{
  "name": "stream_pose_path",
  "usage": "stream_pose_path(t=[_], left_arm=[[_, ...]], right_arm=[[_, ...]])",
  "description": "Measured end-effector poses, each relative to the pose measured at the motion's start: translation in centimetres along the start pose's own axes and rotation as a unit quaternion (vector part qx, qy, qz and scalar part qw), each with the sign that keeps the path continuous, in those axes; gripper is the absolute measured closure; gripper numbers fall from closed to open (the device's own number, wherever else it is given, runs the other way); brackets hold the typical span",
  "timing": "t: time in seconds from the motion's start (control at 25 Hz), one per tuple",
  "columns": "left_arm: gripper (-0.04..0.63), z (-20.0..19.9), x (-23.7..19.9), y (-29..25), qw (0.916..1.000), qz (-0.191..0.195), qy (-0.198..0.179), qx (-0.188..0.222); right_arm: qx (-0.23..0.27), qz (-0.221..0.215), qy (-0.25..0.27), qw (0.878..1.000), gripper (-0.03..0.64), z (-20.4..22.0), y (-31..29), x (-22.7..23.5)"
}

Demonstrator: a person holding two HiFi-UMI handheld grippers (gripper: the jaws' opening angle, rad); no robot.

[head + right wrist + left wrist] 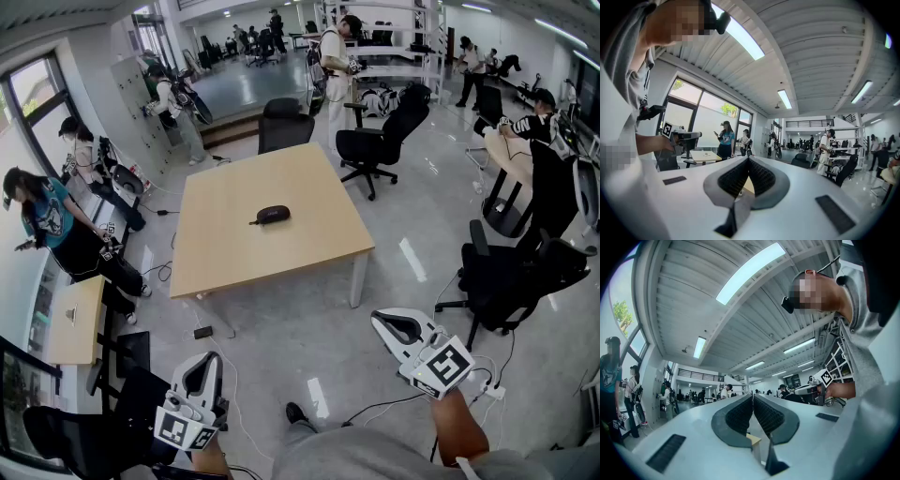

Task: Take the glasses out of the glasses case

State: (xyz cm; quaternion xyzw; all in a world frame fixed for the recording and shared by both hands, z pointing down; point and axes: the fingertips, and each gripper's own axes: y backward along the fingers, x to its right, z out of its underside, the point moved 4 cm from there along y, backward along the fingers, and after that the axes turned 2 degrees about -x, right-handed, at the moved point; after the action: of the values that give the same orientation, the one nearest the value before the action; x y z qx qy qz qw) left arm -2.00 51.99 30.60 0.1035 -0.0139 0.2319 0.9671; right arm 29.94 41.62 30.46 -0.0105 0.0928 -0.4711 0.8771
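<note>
Glasses case (273, 215): dark, oval, closed, lying flat on wooden table (234, 244).

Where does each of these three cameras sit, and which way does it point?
Head view: on the person's head, facing steeply down at the table and glasses case; left tool and right tool show.
Left gripper view: on the left tool, facing out under the ceiling; its shut jaws and the person's torso show.
Right gripper view: on the right tool, likewise; shut jaws, torso.
Shared: each gripper view catches the other tool.
</note>
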Motion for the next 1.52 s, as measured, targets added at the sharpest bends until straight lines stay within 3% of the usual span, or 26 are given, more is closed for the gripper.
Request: stream_pose_path(t=[0.56, 0.84, 1.12, 1.52], left_arm=[[0.58, 0.2, 0.4, 0.0, 1.0, 0.003, 0.002, -0.005], [0.58, 1.1, -0.4, 0.0, 0.9999, 0.004, 0.008, -0.008], [0.58, 2.6, -4.0, -0.5, 0.9997, 0.012, 0.018, -0.013], [0.58, 4.1, -12.6, -2.8, 0.9986, 0.042, 0.028, -0.014]], right_arm=[[-0.006, -0.001, -0.006, 1.0, 0.609, 0.5, 0.0, -0.1], [0.016, -0.01, -0.038, 0.999, 0.609, 0.6, -0.7, -0.1], [0.006, 0.003, -0.037, 0.999, 0.609, 1.0, -4.2, -0.1], [-0.002, 0.026, -0.043, 0.999, 0.609, 0.6, -12.4, 0.0]])
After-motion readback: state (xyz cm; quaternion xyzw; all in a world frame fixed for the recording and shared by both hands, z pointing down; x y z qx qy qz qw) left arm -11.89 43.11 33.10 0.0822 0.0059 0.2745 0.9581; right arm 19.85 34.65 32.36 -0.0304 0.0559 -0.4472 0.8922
